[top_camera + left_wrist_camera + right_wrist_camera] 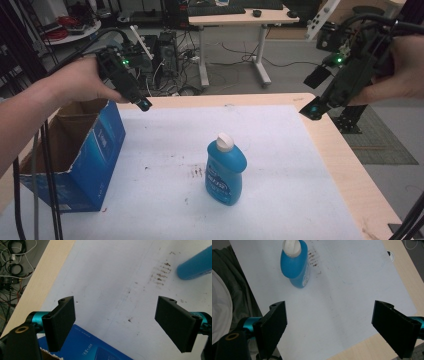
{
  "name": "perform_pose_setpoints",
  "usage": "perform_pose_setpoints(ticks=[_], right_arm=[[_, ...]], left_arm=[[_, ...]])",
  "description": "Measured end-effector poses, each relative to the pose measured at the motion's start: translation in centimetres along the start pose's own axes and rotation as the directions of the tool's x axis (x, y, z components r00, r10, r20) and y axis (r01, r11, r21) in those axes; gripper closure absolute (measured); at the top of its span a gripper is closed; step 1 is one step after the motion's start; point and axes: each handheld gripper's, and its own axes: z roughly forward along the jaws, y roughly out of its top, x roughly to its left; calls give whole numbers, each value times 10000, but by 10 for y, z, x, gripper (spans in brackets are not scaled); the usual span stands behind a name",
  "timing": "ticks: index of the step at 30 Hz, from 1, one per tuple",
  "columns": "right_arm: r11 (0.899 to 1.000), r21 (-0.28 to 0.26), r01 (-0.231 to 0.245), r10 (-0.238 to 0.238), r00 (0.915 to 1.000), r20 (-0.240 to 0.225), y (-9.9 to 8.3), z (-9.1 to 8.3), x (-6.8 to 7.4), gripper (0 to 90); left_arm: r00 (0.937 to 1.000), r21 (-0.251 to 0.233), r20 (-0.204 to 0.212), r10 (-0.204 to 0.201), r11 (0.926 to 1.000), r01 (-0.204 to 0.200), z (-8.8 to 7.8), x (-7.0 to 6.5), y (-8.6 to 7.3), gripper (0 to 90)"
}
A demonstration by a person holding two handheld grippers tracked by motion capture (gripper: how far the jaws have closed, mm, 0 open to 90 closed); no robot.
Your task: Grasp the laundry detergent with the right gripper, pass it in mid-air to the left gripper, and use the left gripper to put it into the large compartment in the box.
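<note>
Nearest to the person, at the left front of the table, stands the open blue cardboard box with a brown inside; it looks empty as far as can be seen. A little farther, near the middle of the white sheet covering the light wooden table, stands the blue plastic bottle with a white flip cap, upright, alone, well apart from the box. Just behind it are some small brown stains on the sheet.

Farther back and higher, both tools hang in the air. The left gripper is above the far corner of the box, and in the left gripper view its jaws are spread wide with nothing between them. The right gripper hovers over the right far edge of the table, also wide open and empty, well away from the bottle.

The risk I see is mainly tipping. The bottle is tall, its sides are smooth and rounded, so a jaw that arrives from one side first could push it over, or it may slide on the sheet toward the box. A grip too high, on the white cap, could slip off or pop the lid. A hard squeeze on the soft body might deform it. The trailing cables beside the box could also catch its torn edge.
</note>
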Motion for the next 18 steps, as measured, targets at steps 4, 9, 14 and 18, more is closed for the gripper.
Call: perform_pose_setpoints(ticks=[4, 9, 14, 18], right_arm=[[9999, 108, 83, -83, 10000, -44, 2, 3, -2, 126], [9999, 57, 116, -115, 9999, -118, 5, 5, -2, 126], [9998, 139, 138, -138, 9999, 26, 5, 8, 0, 126], [10000, 7, 38, -38, 10000, 25, 2, 12, 3, 126]], left_arm=[[10000, 34, -30, -47, 10000, 47, -2, 0, -1, 169], [10000, 34, -56, -10, 10000, 10, -3, -2, -2, 169], [10000, -2, -78, 4, 10000, -4, -4, -2, -2, 169], [10000, -29, -52, 41, 10000, -41, -5, -2, -2, 169]])
